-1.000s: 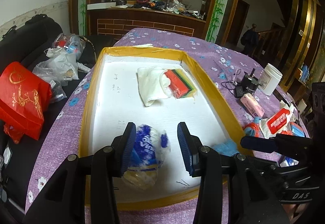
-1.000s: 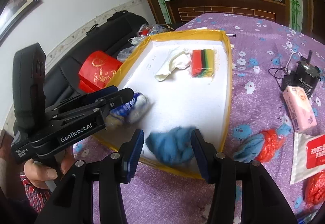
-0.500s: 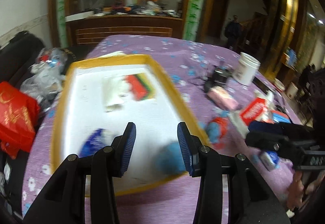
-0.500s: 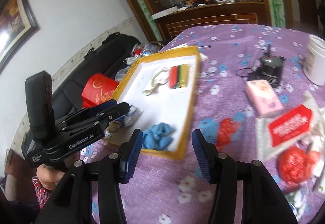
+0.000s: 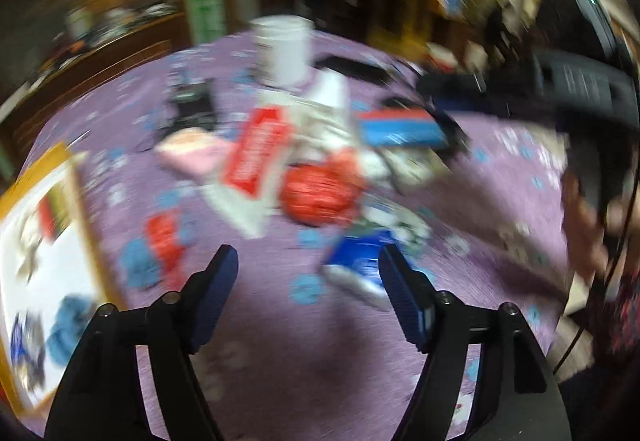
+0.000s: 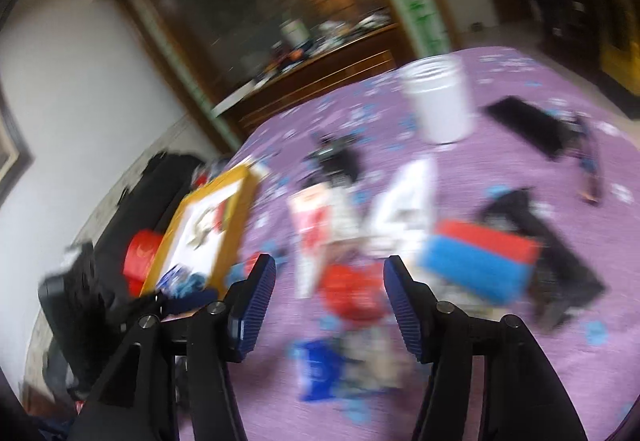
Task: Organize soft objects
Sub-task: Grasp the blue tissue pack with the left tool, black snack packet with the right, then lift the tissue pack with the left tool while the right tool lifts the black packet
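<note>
both my grippers swung off the tray (image 5: 86, 201) twd the pile, left gripper (image 5: 308, 291) & right gripper (image 6: 330, 305) opening, empty.

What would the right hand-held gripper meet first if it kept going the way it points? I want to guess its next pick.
Probably the red bag, centred between the opening, empty right hand-held gripper; blur leaves depth unclear.

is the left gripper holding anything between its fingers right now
No, the left gripper is opening with only purple tablecloth showing between its fingers.
</note>
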Action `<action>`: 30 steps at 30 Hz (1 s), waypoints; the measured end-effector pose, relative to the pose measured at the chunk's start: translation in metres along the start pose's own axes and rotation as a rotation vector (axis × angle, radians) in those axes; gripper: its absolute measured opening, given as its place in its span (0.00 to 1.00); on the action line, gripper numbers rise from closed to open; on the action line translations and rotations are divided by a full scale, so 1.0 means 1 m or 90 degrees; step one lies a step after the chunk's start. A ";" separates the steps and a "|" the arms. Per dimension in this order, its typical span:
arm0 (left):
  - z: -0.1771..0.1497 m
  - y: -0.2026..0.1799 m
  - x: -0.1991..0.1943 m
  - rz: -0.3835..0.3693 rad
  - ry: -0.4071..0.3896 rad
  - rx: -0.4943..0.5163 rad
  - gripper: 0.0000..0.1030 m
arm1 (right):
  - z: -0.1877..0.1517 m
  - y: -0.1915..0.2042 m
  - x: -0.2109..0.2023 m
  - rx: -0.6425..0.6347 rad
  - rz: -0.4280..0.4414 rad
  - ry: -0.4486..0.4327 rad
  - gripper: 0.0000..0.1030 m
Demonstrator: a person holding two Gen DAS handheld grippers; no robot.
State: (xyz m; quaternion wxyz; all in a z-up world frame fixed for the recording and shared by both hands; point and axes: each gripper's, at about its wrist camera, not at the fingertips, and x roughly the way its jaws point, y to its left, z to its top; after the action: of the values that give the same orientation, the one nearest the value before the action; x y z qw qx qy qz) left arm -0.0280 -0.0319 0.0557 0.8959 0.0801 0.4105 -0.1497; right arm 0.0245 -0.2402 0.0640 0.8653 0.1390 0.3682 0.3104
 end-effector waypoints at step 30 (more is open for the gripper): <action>0.010 -0.019 0.041 -0.025 -0.005 -0.037 0.51 | 0.006 -0.081 0.048 -0.147 -0.243 0.129 0.27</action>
State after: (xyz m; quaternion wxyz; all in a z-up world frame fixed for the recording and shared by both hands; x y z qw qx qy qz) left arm -0.0020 -0.0606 0.0309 0.8964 0.0455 0.4126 -0.1553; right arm 0.0901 -0.2721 0.0035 0.8772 -0.0644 0.4347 0.1935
